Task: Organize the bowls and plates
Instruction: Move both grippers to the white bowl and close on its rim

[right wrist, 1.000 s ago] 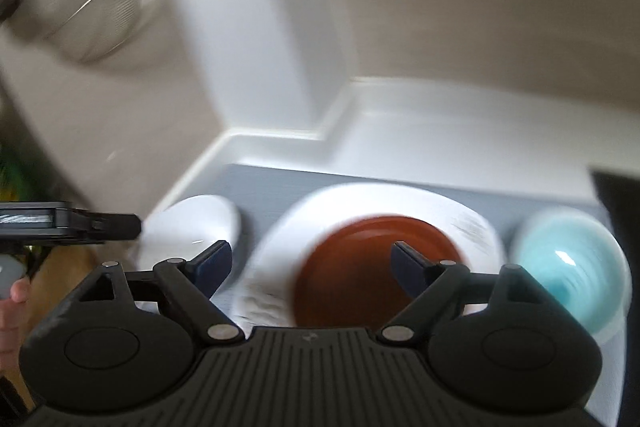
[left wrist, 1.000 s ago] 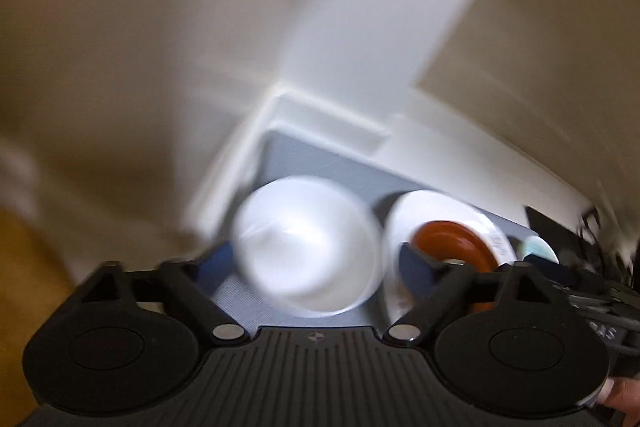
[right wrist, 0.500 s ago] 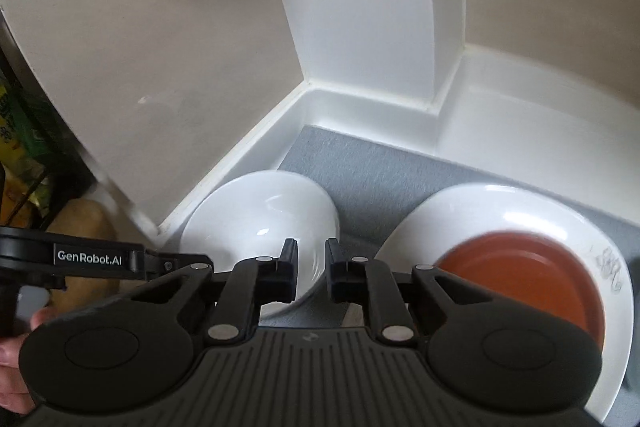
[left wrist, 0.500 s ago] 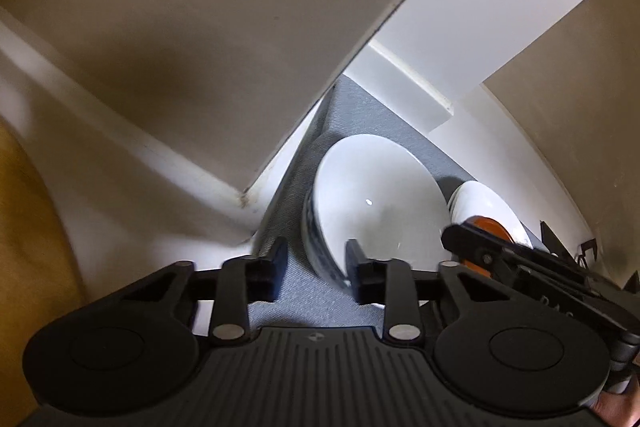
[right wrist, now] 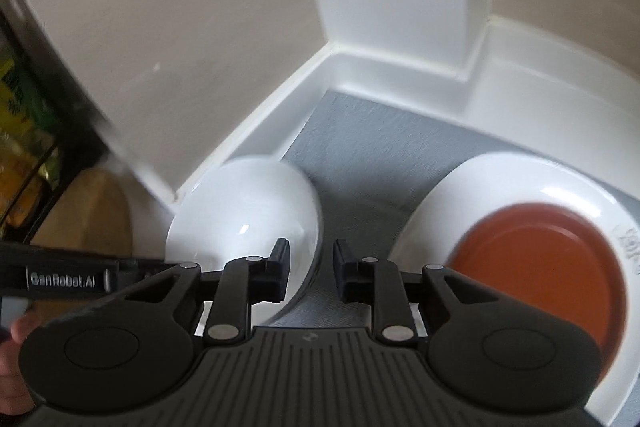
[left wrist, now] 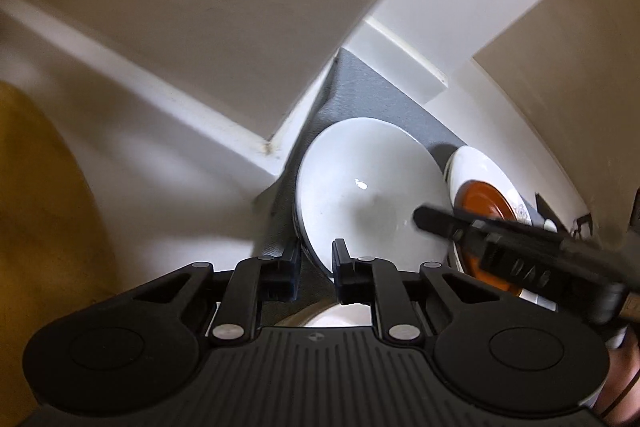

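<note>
— How are we holding with the left gripper (left wrist: 316, 265)?

— We are clamping it on the near rim of the white bowl (left wrist: 372, 187). One pad is sitting outside the bowl's wall and the other inside, and the jaws are standing almost fully closed on that thin edge.

— And the right gripper (right wrist: 310, 267)?

— Its jaws have just been opening a little. We are straddling the bowl's rim on the side toward the plates, with one finger inside the bowl and the other over the grey mat (right wrist: 360, 139). A strip of mat is showing between the rim and the outer pad, so we are gripping nothing there.

— Where are we finding the bowl?

— It is sitting at the left end of the mat, close to where the white ledge (right wrist: 400, 67) is meeting the beige panel (right wrist: 180, 47). Whether its base is resting on the mat, we cannot tell.

— What are we seeing further out?

— To the bowl's right, with bare mat between them, a white plate (right wrist: 480, 179) is lying on the mat. A smaller brown plate (right wrist: 540, 267) is lying on top of it.
</note>
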Tool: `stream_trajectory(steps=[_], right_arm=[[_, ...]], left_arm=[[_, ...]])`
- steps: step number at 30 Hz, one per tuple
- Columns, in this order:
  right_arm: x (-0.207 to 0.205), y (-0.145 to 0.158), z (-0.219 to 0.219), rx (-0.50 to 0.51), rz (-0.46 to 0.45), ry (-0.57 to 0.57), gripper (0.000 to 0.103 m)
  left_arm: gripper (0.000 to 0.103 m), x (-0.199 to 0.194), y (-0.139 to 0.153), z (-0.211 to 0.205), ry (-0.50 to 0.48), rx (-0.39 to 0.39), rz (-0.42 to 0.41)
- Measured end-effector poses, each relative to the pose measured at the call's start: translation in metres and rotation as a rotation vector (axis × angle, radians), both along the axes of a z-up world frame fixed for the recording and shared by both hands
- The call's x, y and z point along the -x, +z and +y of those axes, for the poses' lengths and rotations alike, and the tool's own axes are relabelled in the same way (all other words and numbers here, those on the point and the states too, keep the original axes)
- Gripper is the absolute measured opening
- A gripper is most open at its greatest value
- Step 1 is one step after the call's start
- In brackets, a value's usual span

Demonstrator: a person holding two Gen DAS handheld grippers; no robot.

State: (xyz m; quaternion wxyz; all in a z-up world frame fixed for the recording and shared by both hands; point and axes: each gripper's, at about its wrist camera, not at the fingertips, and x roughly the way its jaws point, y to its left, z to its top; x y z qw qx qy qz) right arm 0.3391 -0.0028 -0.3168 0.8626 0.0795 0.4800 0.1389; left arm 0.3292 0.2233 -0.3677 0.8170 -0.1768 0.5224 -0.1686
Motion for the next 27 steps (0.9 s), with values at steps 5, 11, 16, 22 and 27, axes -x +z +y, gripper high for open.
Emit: stream_trajectory(steps=[5, 11, 16, 22, 27], right_arm=[[-0.006, -0.017, 0.012, 0.022, 0.052, -0.027, 0.033], [0.005, 0.002, -0.001, -0.020, 0.011, -0.060, 0.020], [0.020, 0.027, -0.018, -0.054, -0.027, -0.090, 0.020], [0.045, 0.053, -0.054, -0.072, -0.083, -0.173, 0.020], [0.071, 0.065, -0.103, -0.105, -0.115, -0.281, 0.021]], left_arm=[[0.021, -0.011, 0.000, -0.013, 0.001, -0.040, 0.012], [0.020, 0.001, 0.026, -0.026, -0.012, -0.125, -0.043], [0.020, 0.011, 0.047, -0.042, -0.028, -0.153, -0.046], [0.020, 0.024, 0.077, -0.077, -0.096, -0.185, -0.090], [0.020, 0.026, 0.090, -0.123, -0.185, -0.164, -0.111]])
